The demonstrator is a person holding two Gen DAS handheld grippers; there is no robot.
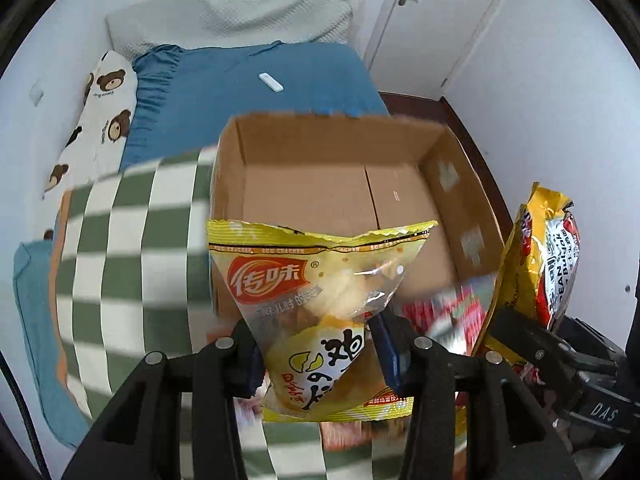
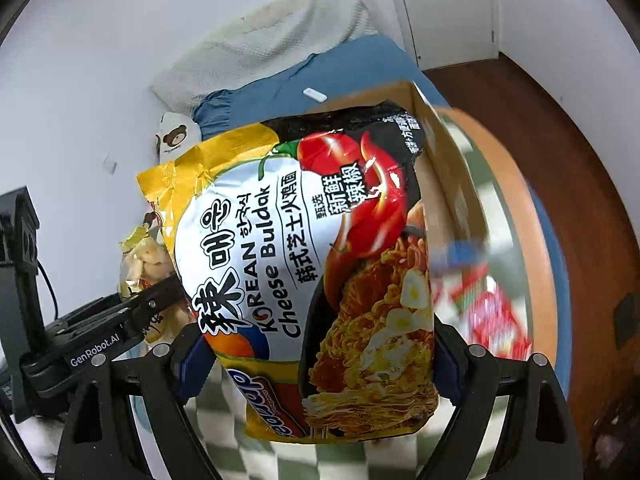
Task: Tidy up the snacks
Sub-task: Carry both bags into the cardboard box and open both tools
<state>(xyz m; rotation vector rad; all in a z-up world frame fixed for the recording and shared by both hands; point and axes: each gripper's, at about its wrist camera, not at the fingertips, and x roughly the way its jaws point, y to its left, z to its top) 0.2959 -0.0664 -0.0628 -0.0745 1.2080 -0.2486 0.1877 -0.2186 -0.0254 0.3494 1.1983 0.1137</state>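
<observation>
My left gripper is shut on a yellow egg cracker bag, held upright just in front of an open cardboard box that looks empty inside. My right gripper is shut on a large Korean cheese buldak noodle pack, held up in the air. That noodle pack also shows in the left wrist view, to the right of the box. The cracker bag and left gripper show at the left of the right wrist view. Red snack packets lie blurred by the box's near right corner.
The box stands on a green-and-white checked blanket on a bed with a blue sheet. A bear-print pillow, a white remote, white walls, a door and brown wood floor surround it.
</observation>
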